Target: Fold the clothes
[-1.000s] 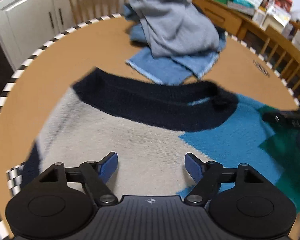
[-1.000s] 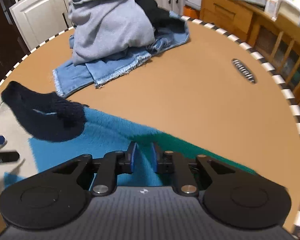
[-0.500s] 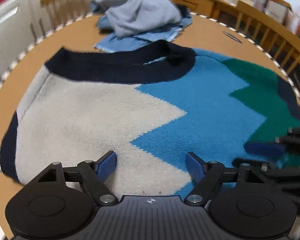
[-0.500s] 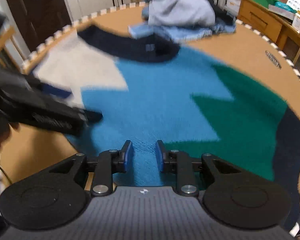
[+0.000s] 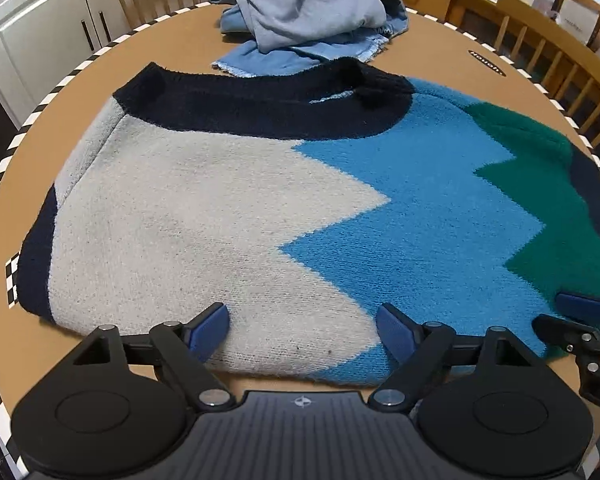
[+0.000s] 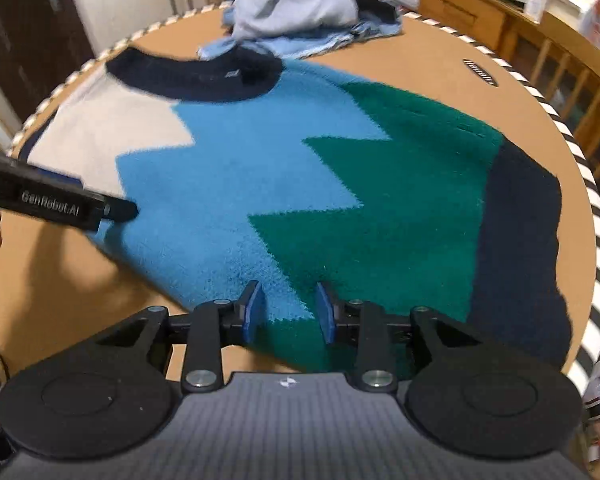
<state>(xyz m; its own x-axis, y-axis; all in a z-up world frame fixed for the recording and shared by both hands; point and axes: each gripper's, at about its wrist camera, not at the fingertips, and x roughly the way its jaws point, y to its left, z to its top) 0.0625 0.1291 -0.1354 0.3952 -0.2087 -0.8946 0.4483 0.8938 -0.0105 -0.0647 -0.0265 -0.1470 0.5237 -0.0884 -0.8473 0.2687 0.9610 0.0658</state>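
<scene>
While it lies spread flat across the round wooden table (image 5: 80, 92), the knitted sweater (image 5: 260, 208) covers most of the tabletop, its navy collar (image 5: 260, 108) turned toward the far side and its hem along the near edge. Its front runs in zigzag blocks of colour: cream at one side, then bright blue, then green, with a navy band at each outer edge.

At the sweater's near hem, over the cream and blue part, the left gripper (image 5: 302, 326) hangs with its blue pads spread wide and opening further; the hem lies below the gap, and neither pad presses the knit. Along the same hem, where blue meets green, the right gripper (image 6: 288, 310) has its jaws part-way apart and opening; the knit lies between and beneath its pads (image 6: 254, 308), with no fold of it pinched. In the left wrist view the right gripper shows at the right edge, low over the green block near the hem.

Beyond the sweater's collar, a pile of clothes (image 5: 304, 8) sits on the far part of the table, a grey sweatshirt on top of light blue denim with frayed edges. A black-and-white striped band (image 6: 598, 208) runs round the table's rim. Past the sweater's green side, wooden chairs (image 5: 552, 60) stand at the table, and white cupboard doors (image 5: 28, 36) stand beyond the cream side.
</scene>
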